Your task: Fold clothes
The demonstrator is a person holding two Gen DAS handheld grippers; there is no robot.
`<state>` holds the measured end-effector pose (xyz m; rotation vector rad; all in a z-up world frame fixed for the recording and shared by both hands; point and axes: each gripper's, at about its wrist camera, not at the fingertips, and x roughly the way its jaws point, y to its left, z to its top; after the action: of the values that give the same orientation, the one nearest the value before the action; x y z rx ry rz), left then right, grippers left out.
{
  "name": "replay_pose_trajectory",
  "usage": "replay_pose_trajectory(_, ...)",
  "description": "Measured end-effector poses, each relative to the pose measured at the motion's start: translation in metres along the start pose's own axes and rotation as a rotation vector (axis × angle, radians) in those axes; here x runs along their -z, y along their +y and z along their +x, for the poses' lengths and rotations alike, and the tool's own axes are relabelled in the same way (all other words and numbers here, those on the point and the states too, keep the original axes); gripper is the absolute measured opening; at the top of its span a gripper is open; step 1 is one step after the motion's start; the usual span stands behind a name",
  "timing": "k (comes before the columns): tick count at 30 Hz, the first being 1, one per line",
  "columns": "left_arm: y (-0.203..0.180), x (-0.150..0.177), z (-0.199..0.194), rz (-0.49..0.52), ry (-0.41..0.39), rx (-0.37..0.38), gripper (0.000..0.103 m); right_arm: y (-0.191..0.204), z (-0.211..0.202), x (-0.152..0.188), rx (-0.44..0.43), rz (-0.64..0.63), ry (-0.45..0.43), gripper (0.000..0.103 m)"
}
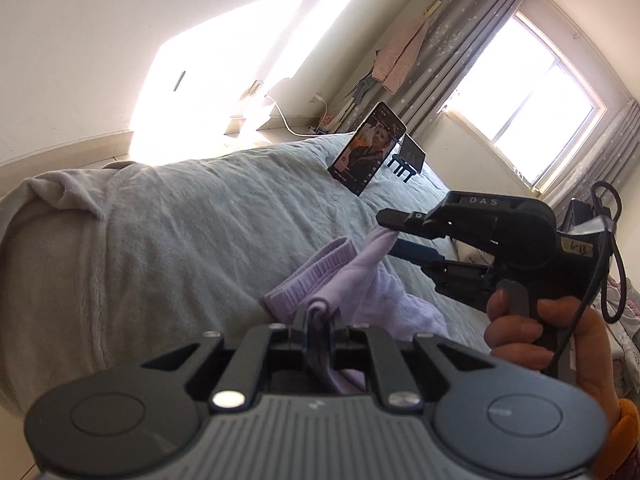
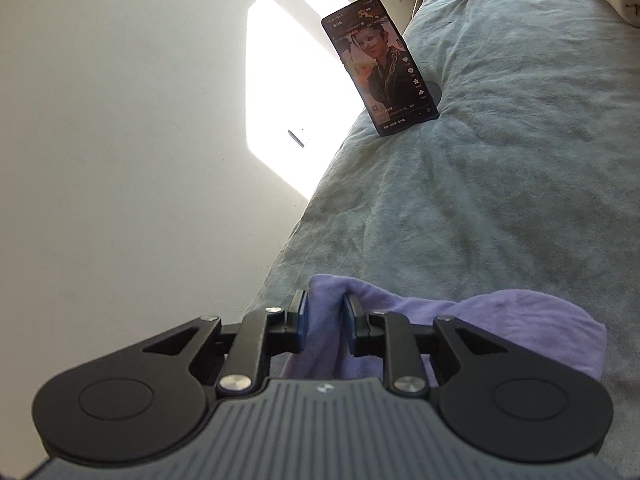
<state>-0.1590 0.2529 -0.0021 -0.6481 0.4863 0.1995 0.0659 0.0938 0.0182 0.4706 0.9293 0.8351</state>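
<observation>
Left gripper: jaws clamped on lilac garment, lifted above grey bedsheet. Right gripper: pinching same garment's edge. Beyond: phone propped upright on bed; curtained window farthest.

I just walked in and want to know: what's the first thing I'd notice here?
Probably the purple garment, pinched by both the left gripper and the right gripper above the grey bed cover. Next, the phone standing upright farther back on the bed, its screen lit, and bright sunlight on the wall behind it.
</observation>
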Motion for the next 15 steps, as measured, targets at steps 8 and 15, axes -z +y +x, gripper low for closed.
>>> replay_pose_trajectory(8, -0.009, -0.024, 0.001, 0.093, -0.014, -0.008, 0.042, -0.028, -0.043, 0.006, 0.058, 0.02, -0.088, 0.047)
replay_pose_trajectory(15, -0.027, -0.042, 0.016, 0.216, -0.004, 0.015, 0.041, -0.038, -0.066, 0.028, 0.157, -0.066, -0.16, 0.047)
